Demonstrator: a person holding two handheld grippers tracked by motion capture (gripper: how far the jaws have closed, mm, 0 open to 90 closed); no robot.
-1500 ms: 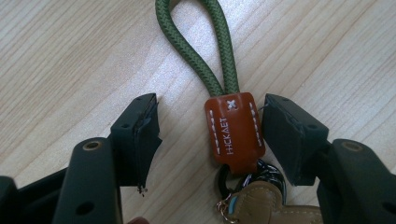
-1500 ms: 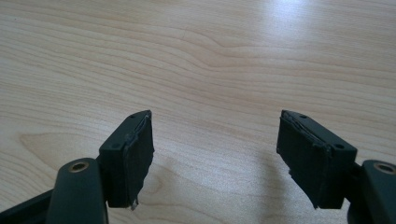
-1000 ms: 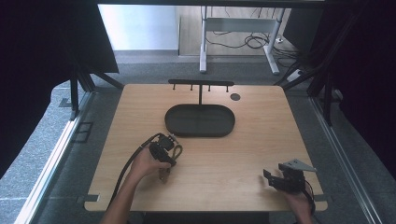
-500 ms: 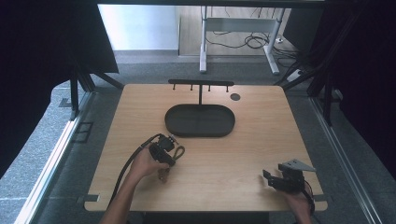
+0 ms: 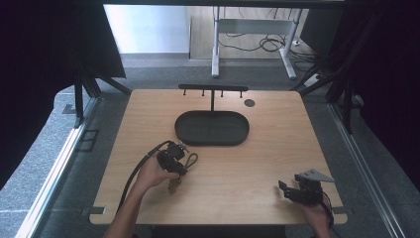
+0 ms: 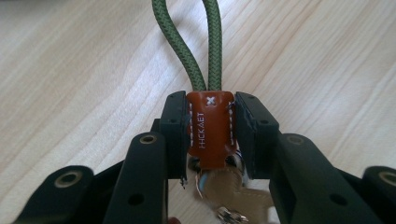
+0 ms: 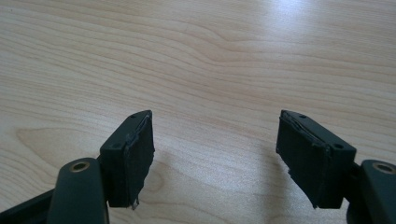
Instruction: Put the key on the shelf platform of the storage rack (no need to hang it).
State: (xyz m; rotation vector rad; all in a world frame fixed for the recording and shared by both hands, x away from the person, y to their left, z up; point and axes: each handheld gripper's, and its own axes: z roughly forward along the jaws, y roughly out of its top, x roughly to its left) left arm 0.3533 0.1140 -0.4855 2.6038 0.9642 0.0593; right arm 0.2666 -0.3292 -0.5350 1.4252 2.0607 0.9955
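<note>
A: Left gripper (image 6: pixel 211 133)?
B: Clamped on the brown stitched leather tab (image 6: pixel 211 130) of a keychain, one pad on each side. Green braided cord loop (image 6: pixel 189 44) running forward over the pale wooden table (image 6: pixel 327 70); metal keys (image 6: pixel 229 191) hanging behind the tab.

A: Position on the table?
B: Front left, just short of the black oval tray (image 5: pixel 212 128) with its T-shaped hook rack (image 5: pixel 213 89).

A: Right gripper (image 7: pixel 215 158)?
B: Jaws spread wide, nothing between them, low over bare wood at the front right corner, well apart from the keychain.

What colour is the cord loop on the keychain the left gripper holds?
Olive green, braided cord loop, clearest in the left gripper view.
</note>
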